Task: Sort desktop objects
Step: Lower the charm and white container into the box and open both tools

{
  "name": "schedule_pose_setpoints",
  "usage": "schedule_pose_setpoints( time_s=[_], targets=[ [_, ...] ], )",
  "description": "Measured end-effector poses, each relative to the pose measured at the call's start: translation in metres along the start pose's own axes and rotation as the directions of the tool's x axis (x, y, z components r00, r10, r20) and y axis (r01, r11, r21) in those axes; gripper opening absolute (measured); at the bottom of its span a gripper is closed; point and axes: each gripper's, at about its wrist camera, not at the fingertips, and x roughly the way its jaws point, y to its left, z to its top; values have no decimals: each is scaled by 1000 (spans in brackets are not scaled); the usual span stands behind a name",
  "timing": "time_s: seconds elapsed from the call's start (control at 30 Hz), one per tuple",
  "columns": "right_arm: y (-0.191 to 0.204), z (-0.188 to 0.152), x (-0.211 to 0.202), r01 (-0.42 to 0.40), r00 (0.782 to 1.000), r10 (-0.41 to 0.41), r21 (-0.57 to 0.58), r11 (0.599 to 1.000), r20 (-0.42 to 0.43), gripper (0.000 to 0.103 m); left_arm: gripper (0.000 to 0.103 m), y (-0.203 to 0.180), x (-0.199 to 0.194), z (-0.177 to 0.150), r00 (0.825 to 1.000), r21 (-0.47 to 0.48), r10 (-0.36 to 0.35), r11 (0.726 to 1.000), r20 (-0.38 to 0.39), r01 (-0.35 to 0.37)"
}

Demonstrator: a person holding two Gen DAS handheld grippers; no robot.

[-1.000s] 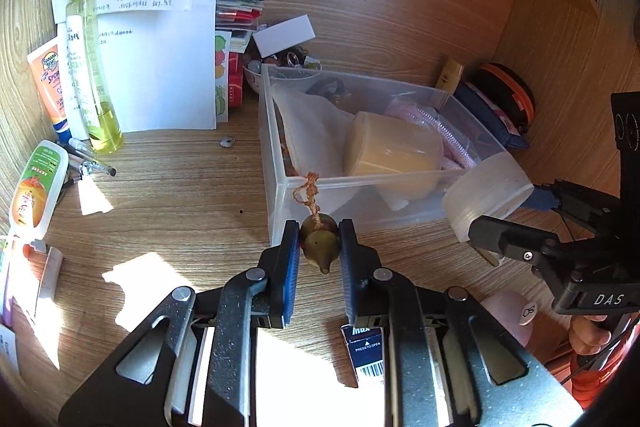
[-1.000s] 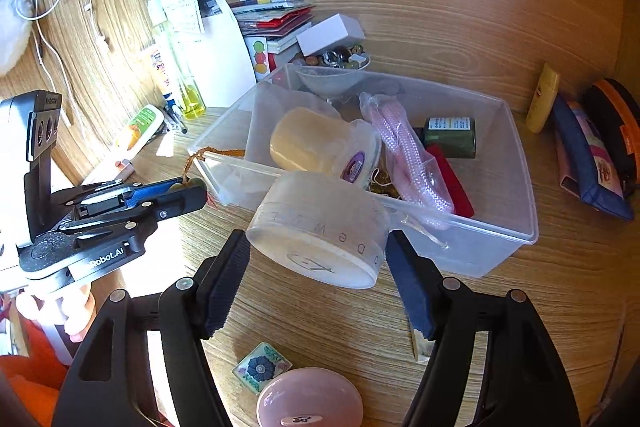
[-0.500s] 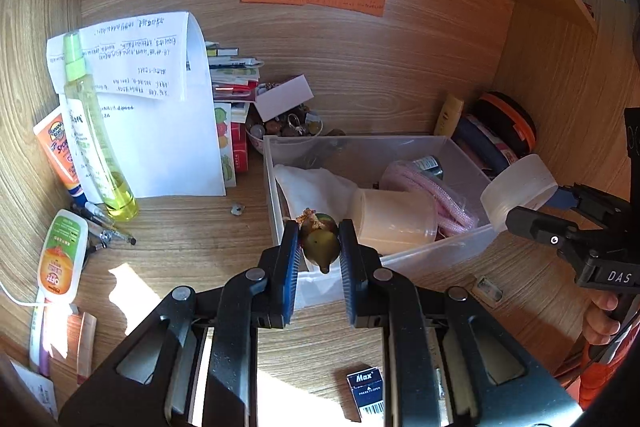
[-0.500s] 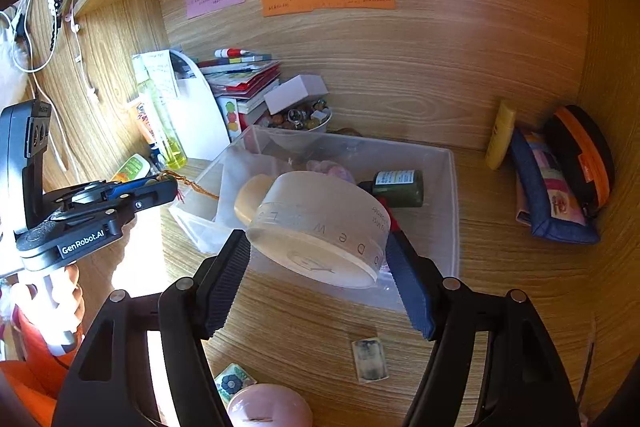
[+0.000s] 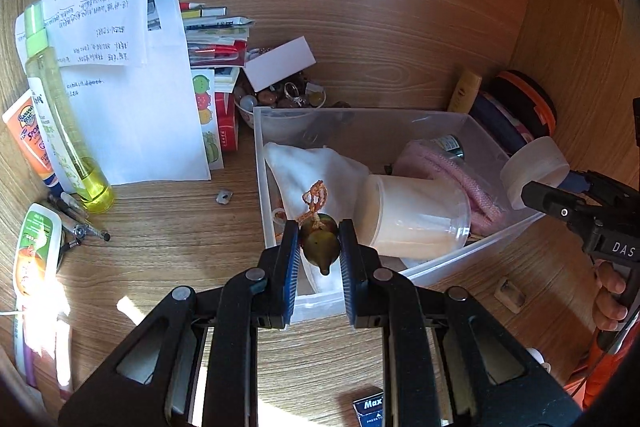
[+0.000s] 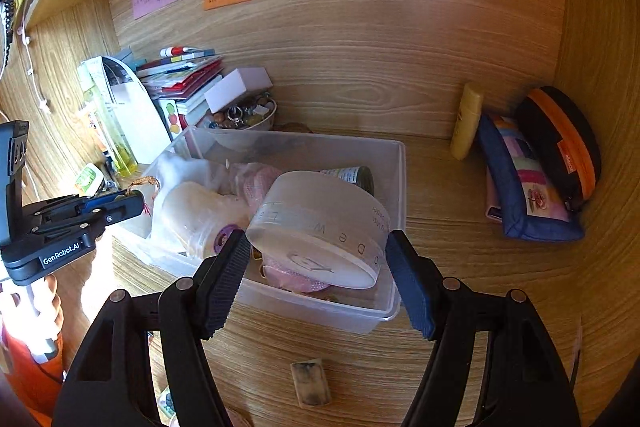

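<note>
Gripping a small olive-brown gourd-shaped charm [image 5: 320, 247], the left gripper [image 5: 319, 251] has its fingers [image 5: 290, 259] closed onto the charm's two sides, near the tips. Charm's pointed end faces back toward the camera; its orange braided cord [image 5: 316, 197] runs forward over a white cloth [image 5: 316, 171]. Charm hangs above the near-left corner of the clear plastic storage bin [image 5: 440, 267].

Right gripper [image 6: 316, 263]: fingers [image 6: 224, 279] spread wide, pressing either side of a round translucent white lidded container [image 6: 320, 227]. Container tilted, flat face toward the camera, held over the bin's near-right part, above a pink knitted item [image 6: 296, 273].

In the bin: a pale cream cylindrical jar [image 5: 416, 215] on its side, and a dark green small bottle [image 6: 352, 175] at the back. Bin sits on the wood-grain counter [image 5: 168, 227]. A yellow spray bottle [image 5: 64, 119] stands left; a navy patterned pouch [image 6: 524, 187] lies right.
</note>
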Motion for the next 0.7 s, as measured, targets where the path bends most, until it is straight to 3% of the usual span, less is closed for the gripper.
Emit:
schedule_pose_setpoints(
  time_s=[0.53, 0.7],
  targets=[
    [-1, 1, 34, -19, 997, 17, -15, 1000, -73, 67, 19, -11, 10, 3, 1000, 44, 19, 999, -10, -18],
    [7, 0, 36, 10, 997, -14, -59, 998, -77, 67, 24, -14, 9, 2, 1000, 52, 15, 999, -10, -15]
  ],
)
